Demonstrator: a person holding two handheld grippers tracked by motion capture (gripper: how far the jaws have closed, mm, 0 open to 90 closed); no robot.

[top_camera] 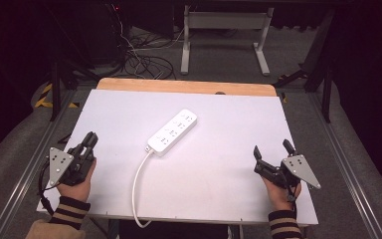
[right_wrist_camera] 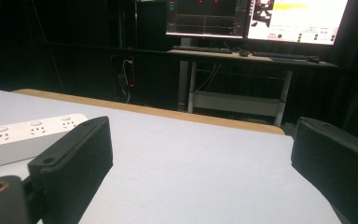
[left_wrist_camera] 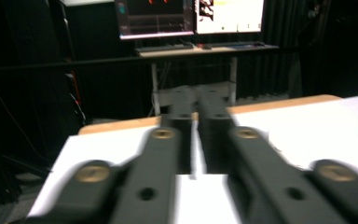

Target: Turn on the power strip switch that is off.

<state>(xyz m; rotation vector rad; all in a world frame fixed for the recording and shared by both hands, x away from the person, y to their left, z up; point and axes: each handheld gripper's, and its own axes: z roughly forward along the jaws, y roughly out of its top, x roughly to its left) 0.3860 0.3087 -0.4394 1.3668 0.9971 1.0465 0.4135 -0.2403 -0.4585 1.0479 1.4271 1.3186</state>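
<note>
two striped cuffs come in at the bottom of the high view, each hand holding a gripper over the near part of the white table (top_camera: 229, 199). left gripper (top_camera: 90, 139) sits by the table's left edge; its jaws are pressed together with nothing between them, and in the left gripper view they meet in a thin slit above bare white surface. right gripper (top_camera: 271, 150) sits near the right edge with its jaws spread wide and empty; the right gripper view shows one black pad at each side and open table between.

power strip (top_camera: 172, 131) lies flat near the middle of the table, turned on a diagonal, well apart from both grippers and between them. its white cord (top_camera: 138, 185) leaves the near end, curves toward the person and drops over the front edge. in the right gripper view the strip (right_wrist_camera: 23, 135) lies just behind the left-hand pad. beyond the table a desk carries lit monitors (right_wrist_camera: 256, 18).
</note>
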